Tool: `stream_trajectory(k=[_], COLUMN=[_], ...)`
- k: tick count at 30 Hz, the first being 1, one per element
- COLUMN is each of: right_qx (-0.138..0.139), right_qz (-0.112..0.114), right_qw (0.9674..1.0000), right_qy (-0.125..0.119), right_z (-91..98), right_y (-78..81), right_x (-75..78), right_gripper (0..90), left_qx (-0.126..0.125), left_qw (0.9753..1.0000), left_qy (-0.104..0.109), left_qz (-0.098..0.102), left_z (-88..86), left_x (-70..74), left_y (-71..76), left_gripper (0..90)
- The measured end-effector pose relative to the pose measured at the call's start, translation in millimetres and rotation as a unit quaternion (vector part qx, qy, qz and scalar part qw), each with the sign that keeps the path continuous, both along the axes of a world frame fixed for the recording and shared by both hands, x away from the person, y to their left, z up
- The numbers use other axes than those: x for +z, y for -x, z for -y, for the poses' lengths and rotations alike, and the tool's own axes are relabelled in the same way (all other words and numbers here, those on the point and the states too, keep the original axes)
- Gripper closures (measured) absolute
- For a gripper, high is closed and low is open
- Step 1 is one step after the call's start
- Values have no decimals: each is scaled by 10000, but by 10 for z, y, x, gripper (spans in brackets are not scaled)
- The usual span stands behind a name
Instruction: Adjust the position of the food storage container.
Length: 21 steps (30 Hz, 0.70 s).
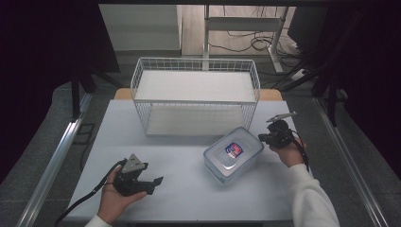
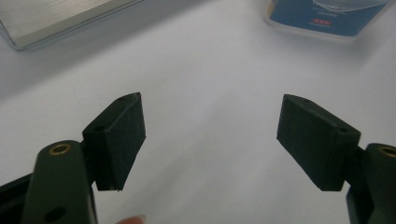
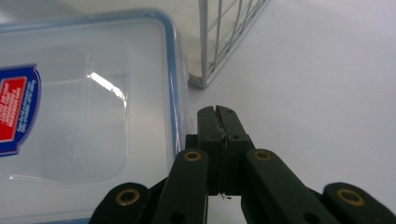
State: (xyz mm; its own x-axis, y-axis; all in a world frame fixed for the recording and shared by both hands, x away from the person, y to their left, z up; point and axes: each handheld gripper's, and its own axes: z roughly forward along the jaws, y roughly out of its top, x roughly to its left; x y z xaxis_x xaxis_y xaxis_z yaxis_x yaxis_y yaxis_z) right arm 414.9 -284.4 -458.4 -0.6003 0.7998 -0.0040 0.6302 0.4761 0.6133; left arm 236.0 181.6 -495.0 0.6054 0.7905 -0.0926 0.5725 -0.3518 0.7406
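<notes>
A clear plastic container [image 1: 233, 153] with a blue-rimmed lid and a red and blue label sits on the white table [image 1: 179, 189], right of centre. My right gripper [image 1: 263, 138] is at the container's right edge, low over the table. In the right gripper view its jaws [image 3: 218, 110] are pressed flat together with nothing between them, just beside the lid's blue rim [image 3: 173, 88]. My left gripper [image 1: 155, 185] rests at the table's front left, held in a hand, with its jaws [image 2: 210, 100] wide apart over bare table. The container [image 2: 322, 18] lies far ahead of them.
A white wire rack [image 1: 196, 94] with two shelves stands at the back middle of the table; its corner [image 3: 224, 42] is close behind the right gripper. Metal rails run along both sides of the table. Cables and desk legs lie on the floor beyond.
</notes>
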Motion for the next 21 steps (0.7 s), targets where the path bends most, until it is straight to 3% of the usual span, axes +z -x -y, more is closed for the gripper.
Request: stream_trajectory(k=[14,21], right_qx=[196,383], right_qz=[1,-46], right_qw=[9997,9988], right_qy=[157,303], right_z=[-9,-122], right_y=[29,130], right_x=[3,17], right_gripper=[891,891], left_qx=[14,11], left_qw=[10000,10000], left_qy=[-14,-37], left_qz=[24,11], left_z=[-11,-16], left_x=[8,10], left_y=[-1,-6], left_gripper=[234,233])
